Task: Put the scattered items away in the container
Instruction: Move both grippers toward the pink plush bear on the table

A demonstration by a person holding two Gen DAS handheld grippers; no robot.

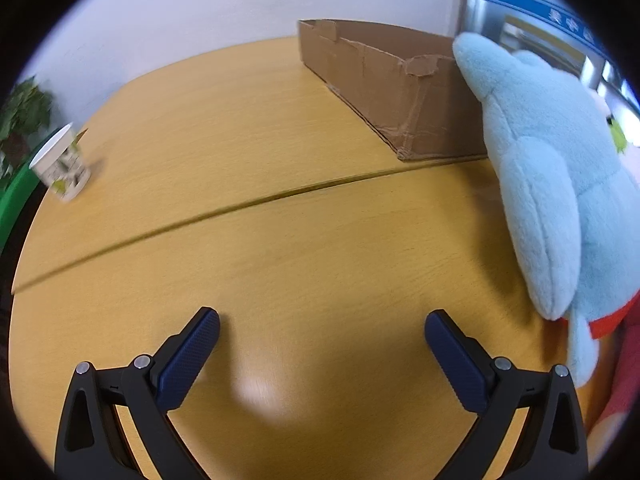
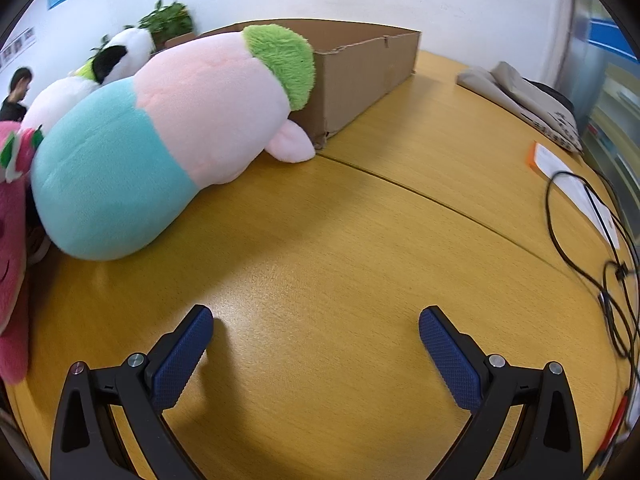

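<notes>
Blue-padded fingers of the left claw [image 1: 322, 318] spread wide, nothing between them, held low above the bare wooden tabletop [image 1: 280, 240]. Ahead to the right, a pale blue plush toy [image 1: 540, 184] standing tall, its far side against the near corner of the cardboard box [image 1: 380, 76]. Box open-topped with torn edges, lying beyond a seam in the tabletop. Far off to the left, a printed paper cup [image 1: 60, 164] near the edge, blurred, with green leaves behind it.

Blue-padded fingers of the right claw [image 2: 316, 316] likewise spread wide and gripping nothing, over bare wood [image 2: 340, 260]. Ahead to the left, a pink, teal and green plush toy [image 2: 172, 128] lying on its side, its green end touching the same cardboard box [image 2: 360, 76] at the near corner. Behind it a black-and-white plush [image 2: 116, 56]; at the far left edge a pink plush [image 2: 12, 240], only partly in view. Off to the right, a black cable [image 2: 580, 240] looped over a white card [image 2: 568, 176], with folded grey cloth [image 2: 520, 96] further back.
</notes>
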